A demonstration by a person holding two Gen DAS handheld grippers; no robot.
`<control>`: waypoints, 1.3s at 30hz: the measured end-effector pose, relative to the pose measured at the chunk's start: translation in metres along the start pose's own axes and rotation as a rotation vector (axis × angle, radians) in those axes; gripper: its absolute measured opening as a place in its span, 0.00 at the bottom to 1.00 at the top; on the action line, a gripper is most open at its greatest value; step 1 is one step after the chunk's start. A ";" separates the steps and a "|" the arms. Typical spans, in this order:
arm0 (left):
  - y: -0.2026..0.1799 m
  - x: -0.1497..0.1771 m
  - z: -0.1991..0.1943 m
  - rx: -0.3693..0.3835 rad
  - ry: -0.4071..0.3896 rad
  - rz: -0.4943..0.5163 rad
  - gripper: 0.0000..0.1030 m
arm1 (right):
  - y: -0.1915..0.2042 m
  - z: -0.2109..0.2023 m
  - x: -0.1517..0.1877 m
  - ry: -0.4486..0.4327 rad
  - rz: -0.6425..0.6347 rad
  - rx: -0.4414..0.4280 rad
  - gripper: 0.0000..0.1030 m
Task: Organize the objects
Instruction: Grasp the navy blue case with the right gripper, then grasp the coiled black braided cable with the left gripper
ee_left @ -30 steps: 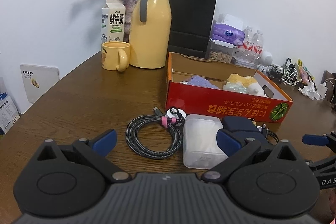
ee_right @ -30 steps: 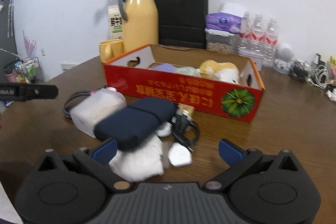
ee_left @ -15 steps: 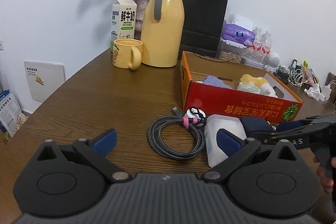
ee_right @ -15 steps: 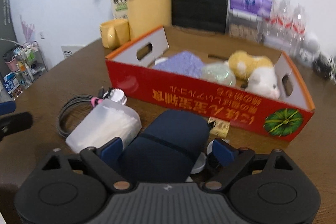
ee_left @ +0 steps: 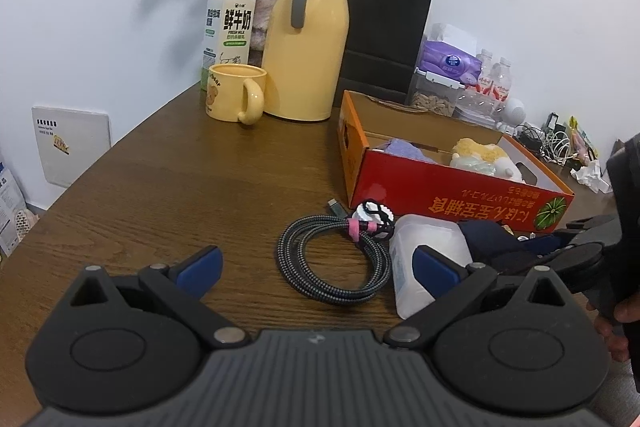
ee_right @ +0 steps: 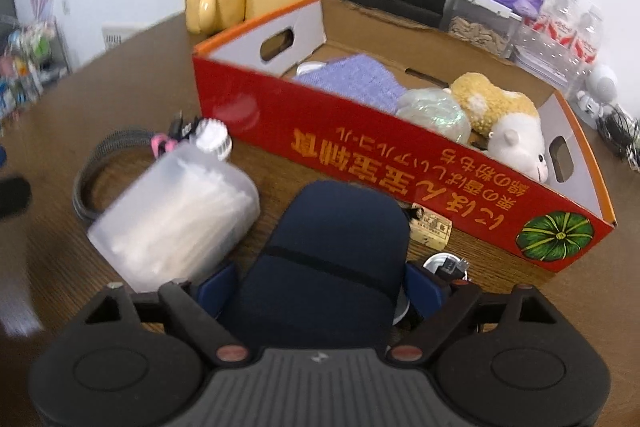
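Observation:
My right gripper (ee_right: 320, 287) is shut on a navy blue case (ee_right: 328, 251), its blue pads against both sides. The case lies just in front of the red cardboard box (ee_right: 360, 143), which holds a purple cloth (ee_right: 352, 83), a shiny wrapped item (ee_right: 436, 111) and a plush toy (ee_right: 504, 119). A translucent plastic container (ee_right: 176, 223) lies to the left of the case. My left gripper (ee_left: 316, 267) is open and empty above the table, with a coiled braided cable (ee_left: 336, 259) ahead of it. The case (ee_left: 492, 239) and the right gripper (ee_left: 576, 247) also show in the left wrist view.
A yellow jug (ee_left: 308, 39), yellow mug (ee_left: 236, 95), milk carton (ee_left: 232, 23), flowers and a black paper bag (ee_left: 384, 27) stand at the back. Tissues, bottles and cables lie at the back right. Small items (ee_right: 432, 227) lie by the box front.
My right gripper moved forward and down over the navy case and closed on it. My left gripper drew back to the left and stayed open.

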State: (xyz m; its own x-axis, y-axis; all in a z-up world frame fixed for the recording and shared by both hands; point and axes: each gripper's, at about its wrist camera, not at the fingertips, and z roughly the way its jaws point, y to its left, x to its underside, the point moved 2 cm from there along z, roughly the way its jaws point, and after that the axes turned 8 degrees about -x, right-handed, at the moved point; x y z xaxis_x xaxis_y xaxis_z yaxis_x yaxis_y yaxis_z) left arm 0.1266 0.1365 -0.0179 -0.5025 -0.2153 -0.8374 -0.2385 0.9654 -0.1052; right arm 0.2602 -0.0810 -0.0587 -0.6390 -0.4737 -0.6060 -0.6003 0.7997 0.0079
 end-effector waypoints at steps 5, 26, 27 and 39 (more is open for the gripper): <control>0.006 0.000 0.004 -0.016 0.011 0.002 1.00 | -0.006 -0.008 -0.001 -0.023 0.021 -0.033 0.66; -0.037 0.002 0.078 0.025 0.215 0.334 1.00 | -0.034 -0.066 0.023 -0.233 0.063 -0.049 0.64; -0.038 0.000 0.080 0.019 0.211 0.342 1.00 | -0.034 -0.066 0.025 -0.235 0.065 -0.050 0.64; -0.036 -0.007 0.101 -0.003 0.171 0.263 1.00 | -0.034 -0.067 0.036 -0.242 0.050 -0.041 0.64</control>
State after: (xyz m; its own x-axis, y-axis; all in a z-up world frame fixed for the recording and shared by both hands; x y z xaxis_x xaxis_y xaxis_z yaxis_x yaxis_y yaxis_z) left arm 0.2223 0.1176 -0.0623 -0.6797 0.0199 -0.7332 -0.0839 0.9910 0.1046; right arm 0.2256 -0.1501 -0.0281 -0.5372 -0.3280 -0.7771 -0.5929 0.8021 0.0714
